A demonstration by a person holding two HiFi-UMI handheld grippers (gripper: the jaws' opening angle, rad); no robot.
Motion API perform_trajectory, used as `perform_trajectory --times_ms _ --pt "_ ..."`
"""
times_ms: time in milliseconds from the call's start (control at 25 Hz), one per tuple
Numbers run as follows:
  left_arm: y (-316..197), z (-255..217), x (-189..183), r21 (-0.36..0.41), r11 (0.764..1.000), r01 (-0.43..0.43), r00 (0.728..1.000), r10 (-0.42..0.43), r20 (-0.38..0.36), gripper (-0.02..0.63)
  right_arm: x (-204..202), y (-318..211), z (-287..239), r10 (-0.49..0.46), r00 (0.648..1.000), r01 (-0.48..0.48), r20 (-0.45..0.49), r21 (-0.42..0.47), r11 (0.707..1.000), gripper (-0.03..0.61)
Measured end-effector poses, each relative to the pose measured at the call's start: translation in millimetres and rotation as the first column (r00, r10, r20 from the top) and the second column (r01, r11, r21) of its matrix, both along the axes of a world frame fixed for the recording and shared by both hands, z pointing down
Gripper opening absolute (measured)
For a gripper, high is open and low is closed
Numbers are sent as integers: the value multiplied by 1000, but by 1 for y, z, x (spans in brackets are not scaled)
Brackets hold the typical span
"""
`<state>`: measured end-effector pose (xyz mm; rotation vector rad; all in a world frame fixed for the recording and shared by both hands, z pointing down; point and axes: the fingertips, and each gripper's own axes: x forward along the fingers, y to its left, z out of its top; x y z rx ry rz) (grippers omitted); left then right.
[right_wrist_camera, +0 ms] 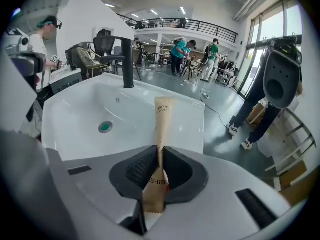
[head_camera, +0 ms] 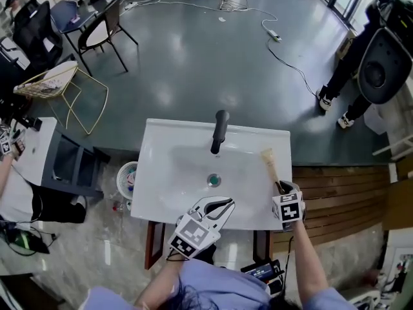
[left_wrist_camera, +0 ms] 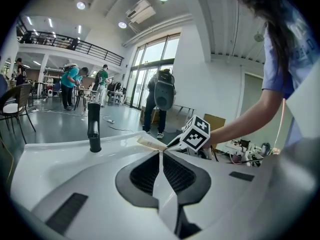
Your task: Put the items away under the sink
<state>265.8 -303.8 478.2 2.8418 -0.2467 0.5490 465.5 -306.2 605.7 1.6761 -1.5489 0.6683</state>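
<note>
A long tan paper packet (right_wrist_camera: 161, 134) with dark print stands between the jaws of my right gripper (right_wrist_camera: 159, 156), which is shut on it. In the head view the packet (head_camera: 270, 165) sticks out over the right ledge of the white sink (head_camera: 168, 192), and my right gripper (head_camera: 281, 187) is at the sink's front right corner. My left gripper (head_camera: 219, 206) rests over the sink's front edge near the middle. Its jaws meet with nothing between them in the left gripper view (left_wrist_camera: 161, 158). The space under the sink is hidden from here.
A black tap (head_camera: 219, 132) rises at the back of the basin, with a green drain (head_camera: 213, 180) below it. A wooden slatted floor (head_camera: 342, 196) lies right of the sink. A grey cabinet (head_camera: 68, 166) stands to the left. A person (head_camera: 348, 76) stands far right.
</note>
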Motion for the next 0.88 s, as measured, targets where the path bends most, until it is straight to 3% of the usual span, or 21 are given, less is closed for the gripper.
perform_trajectory --times_ms 240,640,880 --pt "27 -10 -9 18 1000 6 1000 -6 6 18 -39 55 -2 13 994 -13 107 -1 1000 48" --pt "77 -22 -42 49 997 52 999 -52 7 18 -91 135 -38 -18 983 0 180 96 995 46" --pt "120 -26 -57 61 998 35 999 -36 15 18 -119 169 -74 -52 985 25 167 164 986 46"
